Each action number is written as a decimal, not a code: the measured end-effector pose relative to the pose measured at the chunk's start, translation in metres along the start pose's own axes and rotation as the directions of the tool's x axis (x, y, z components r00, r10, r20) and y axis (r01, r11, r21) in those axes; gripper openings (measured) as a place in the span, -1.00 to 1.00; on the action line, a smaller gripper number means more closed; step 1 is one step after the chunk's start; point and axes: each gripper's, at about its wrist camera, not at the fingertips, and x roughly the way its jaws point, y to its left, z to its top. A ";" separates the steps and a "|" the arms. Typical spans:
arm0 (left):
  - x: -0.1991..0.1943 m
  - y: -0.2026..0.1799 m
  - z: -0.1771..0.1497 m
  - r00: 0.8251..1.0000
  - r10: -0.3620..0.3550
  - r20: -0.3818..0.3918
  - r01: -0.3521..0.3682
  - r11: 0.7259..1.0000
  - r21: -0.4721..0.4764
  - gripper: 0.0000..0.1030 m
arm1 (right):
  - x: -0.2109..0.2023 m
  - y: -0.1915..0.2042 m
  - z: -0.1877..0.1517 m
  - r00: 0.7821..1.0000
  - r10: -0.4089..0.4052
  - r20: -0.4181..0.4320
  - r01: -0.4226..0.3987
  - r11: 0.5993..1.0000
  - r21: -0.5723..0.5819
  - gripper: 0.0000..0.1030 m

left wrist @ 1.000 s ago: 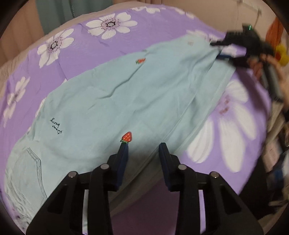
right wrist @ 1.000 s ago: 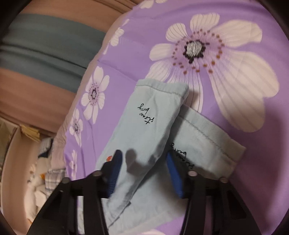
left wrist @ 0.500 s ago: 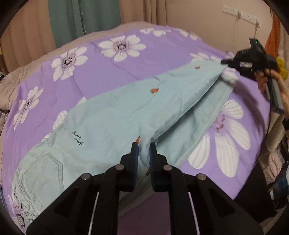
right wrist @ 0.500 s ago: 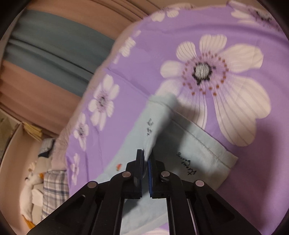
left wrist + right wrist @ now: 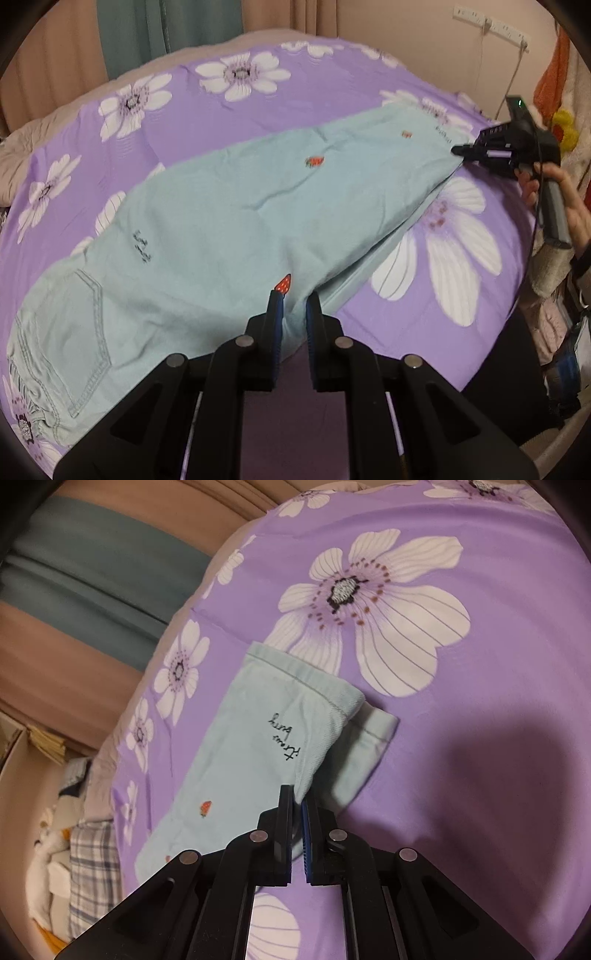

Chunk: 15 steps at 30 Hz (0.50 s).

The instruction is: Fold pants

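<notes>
Left wrist view: pants (image 5: 229, 236), pale mint cotton with small strawberry prints, laid lengthwise on a bed (image 5: 207, 122) under a purple flowered cover; waist and back pocket toward 8 o'clock, leg ends toward 2 o'clock. The upper leg sits over the lower, whose edge shows along 4 o'clock. Left claw (image 5: 293, 302) at 6 o'clock, its blue pads drawn in on a raised tuck of the upper leg's near edge, beside a strawberry print. Right claw (image 5: 461, 150) at 2 o'clock, held in a hand (image 5: 565, 206), tips nipped on the upper leg near its hem.

Right wrist view: right claw (image 5: 297, 803) at 6 o'clock, pads pressed almost together on the side edge of the upper leg just behind the hem (image 5: 303, 681); script lettering beside it. The lower leg's hem lies flat on the bed toward 3 o'clock.

Handling, as judged: light, limp, creases easily, sags between holds; not slippery, not fragile. Best taken at seamed edges and hem, both holds kept taut so the leg carries over flat
</notes>
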 end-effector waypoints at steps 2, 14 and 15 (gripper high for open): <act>0.005 -0.001 -0.001 1.000 0.006 -0.022 -0.006 1.000 0.006 -0.69 | 0.007 0.000 0.003 0.999 -0.035 -0.021 0.035 0.999 -0.036 -0.88; -0.057 0.038 -0.022 0.997 -0.048 0.067 0.059 0.984 -0.170 -0.31 | -0.042 0.051 -0.012 0.956 -0.221 0.191 0.270 0.918 -0.290 -0.56; -0.062 0.050 -0.024 0.996 -0.023 0.085 0.041 0.975 -0.218 -0.31 | -0.041 0.065 -0.019 0.968 -0.177 0.176 0.230 0.905 -0.357 -0.56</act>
